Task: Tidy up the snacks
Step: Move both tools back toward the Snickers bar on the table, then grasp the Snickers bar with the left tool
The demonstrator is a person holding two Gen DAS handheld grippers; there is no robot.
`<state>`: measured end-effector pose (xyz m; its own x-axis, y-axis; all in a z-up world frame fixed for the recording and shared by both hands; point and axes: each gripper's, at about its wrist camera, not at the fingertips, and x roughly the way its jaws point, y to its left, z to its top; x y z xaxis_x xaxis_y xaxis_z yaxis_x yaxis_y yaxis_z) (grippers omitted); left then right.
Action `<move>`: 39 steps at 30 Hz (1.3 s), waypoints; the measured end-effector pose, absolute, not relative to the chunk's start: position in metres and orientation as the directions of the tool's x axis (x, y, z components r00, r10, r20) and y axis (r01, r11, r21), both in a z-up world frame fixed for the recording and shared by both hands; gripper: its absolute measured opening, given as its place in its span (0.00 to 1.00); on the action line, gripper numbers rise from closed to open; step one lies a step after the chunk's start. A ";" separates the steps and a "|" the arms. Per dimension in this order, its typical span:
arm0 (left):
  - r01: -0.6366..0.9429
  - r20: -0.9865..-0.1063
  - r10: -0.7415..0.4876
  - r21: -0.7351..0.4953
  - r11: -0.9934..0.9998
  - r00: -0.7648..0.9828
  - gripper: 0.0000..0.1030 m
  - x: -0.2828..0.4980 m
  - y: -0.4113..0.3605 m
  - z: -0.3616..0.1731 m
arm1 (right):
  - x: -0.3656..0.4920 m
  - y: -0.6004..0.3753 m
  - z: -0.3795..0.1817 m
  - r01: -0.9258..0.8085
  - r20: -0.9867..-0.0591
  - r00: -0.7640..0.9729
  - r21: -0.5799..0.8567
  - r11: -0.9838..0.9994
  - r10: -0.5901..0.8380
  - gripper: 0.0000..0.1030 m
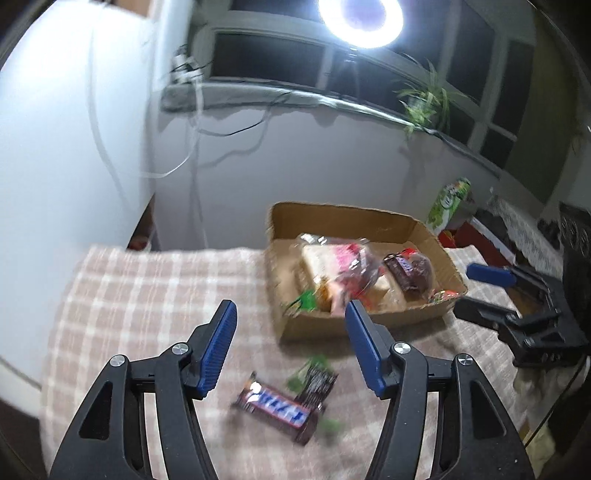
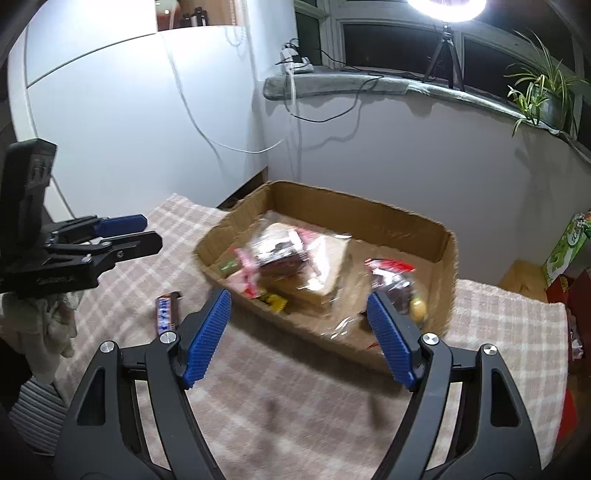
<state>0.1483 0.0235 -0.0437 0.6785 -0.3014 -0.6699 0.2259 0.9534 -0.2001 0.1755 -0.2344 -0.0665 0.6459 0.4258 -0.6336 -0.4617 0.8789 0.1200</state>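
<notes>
A cardboard box (image 1: 424, 314) (image 2: 417, 221) on the checked cloth holds several wrapped snacks, among them a clear-wrapped cake pack (image 1: 332, 266) (image 2: 317, 266) and a brown bar (image 1: 402, 273). A Snickers bar (image 1: 275, 410) (image 2: 165, 314) lies on the cloth outside the box, partly over a dark green-trimmed wrapper (image 1: 316, 380). My left gripper (image 1: 291, 332) is open and empty, hovering above the Snickers bar. My right gripper (image 2: 299, 321) is open and empty, in front of the box's near wall. Each gripper shows in the other view (image 1: 491, 291) (image 2: 144, 232).
The checked cloth (image 1: 147, 295) (image 2: 498, 314) covers the table. A green carton (image 1: 448, 201) (image 2: 565, 251) stands behind the box to the right. White wall, cables and a windowsill with a plant (image 2: 543, 92) lie behind. A ring light (image 1: 360, 18) glares above.
</notes>
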 end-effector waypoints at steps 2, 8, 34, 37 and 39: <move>0.201 -0.674 -0.294 -0.214 0.956 0.678 0.59 0.140 0.033 -0.049 | 0.168 -0.227 -0.068 -0.472 -0.635 0.640 0.118 0.873 0.432 0.77; 0.143 -0.705 -0.292 -0.264 0.954 0.646 0.59 0.123 0.052 -0.072 | 0.149 -0.196 -0.083 -0.505 -0.660 0.607 0.109 0.856 0.443 0.77; 0.122 -0.792 -0.375 -0.363 0.924 0.481 0.59 0.147 0.028 -0.125 | 0.142 -0.120 -0.154 -0.671 -0.767 0.396 0.133 0.729 0.505 0.43; 0.127 -0.801 -0.357 -0.339 0.932 0.481 0.57 0.152 0.023 -0.125 | 0.145 -0.118 -0.157 -0.672 -0.771 0.393 0.132 0.729 0.502 0.43; 0.138 -0.810 -0.339 -0.312 0.940 0.479 0.57 0.155 0.019 -0.126 | 0.147 -0.116 -0.158 -0.673 -0.773 0.391 0.130 0.728 0.500 0.43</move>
<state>0.1555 0.0187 -0.1261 0.4785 -0.3389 -0.8100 0.1385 0.9401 -0.3115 0.1471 -0.1164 -0.1585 0.3908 0.4997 -0.7730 -0.6733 0.7278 0.1301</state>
